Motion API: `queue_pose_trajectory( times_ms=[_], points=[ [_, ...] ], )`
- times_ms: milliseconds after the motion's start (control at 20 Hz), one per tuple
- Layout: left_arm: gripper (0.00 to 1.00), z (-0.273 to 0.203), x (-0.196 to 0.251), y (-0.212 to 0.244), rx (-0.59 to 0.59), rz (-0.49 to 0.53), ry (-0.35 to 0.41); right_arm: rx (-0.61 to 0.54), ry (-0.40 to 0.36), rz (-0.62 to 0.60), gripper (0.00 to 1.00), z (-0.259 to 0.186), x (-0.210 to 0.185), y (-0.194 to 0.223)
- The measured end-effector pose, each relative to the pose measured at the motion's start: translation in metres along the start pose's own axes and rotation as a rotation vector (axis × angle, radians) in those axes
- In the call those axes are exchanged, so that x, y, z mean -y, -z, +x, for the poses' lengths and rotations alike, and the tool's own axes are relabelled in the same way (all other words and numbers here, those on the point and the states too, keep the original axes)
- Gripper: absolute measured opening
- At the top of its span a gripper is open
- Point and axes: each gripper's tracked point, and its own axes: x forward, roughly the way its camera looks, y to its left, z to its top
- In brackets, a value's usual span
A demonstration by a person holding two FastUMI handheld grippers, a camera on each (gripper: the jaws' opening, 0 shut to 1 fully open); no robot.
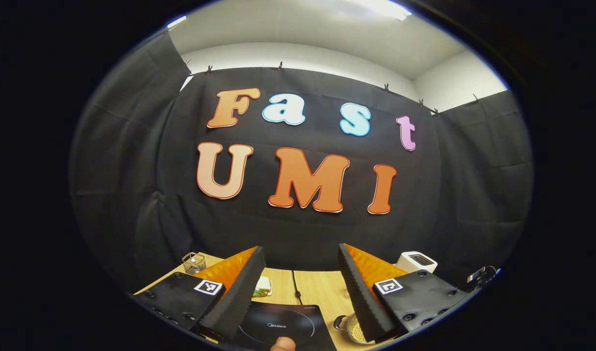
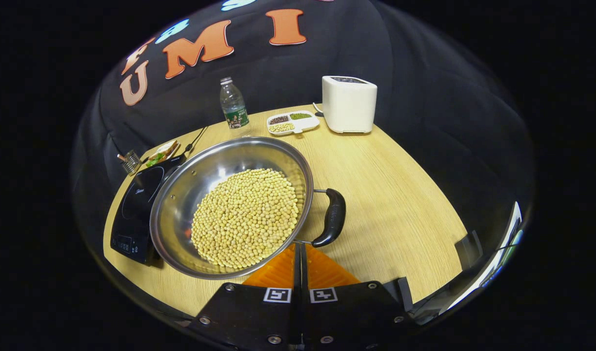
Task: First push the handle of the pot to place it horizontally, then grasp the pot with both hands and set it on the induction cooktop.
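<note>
The pot (image 2: 232,207), filled with yellow beans (image 2: 247,217), sits on the wooden table (image 2: 400,204), its left edge overlapping the induction cooktop (image 2: 137,204). Its black handle (image 2: 332,217) points right. The right gripper (image 2: 298,253) is pressed together, its tips at the pot's near rim beside the handle. The left gripper (image 1: 303,285) is spread wide, raised above the cooktop. A white appliance (image 2: 349,103), bottle (image 2: 233,105) and divided tray (image 2: 293,122) stand behind.

Staged kitchen booth, black cloth wall (image 1: 132,195), wooden table (image 2: 390,195), induction cooktop (image 2: 137,204), toaster (image 2: 349,103)
</note>
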Motion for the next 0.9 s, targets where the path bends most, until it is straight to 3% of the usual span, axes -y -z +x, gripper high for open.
queue_pose_trajectory(
  times_ms=[300,900],
  points=[
    [0.97,0.003,0.012,0.000,0.010,-0.007,0.041,0.008,0.002,0.020,0.00,0.004,0.005,-0.005],
    [0.98,0.009,0.017,0.004,0.000,-0.018,0.054,0.027,0.021,0.031,0.00,0.014,0.016,-0.018]
  ],
)
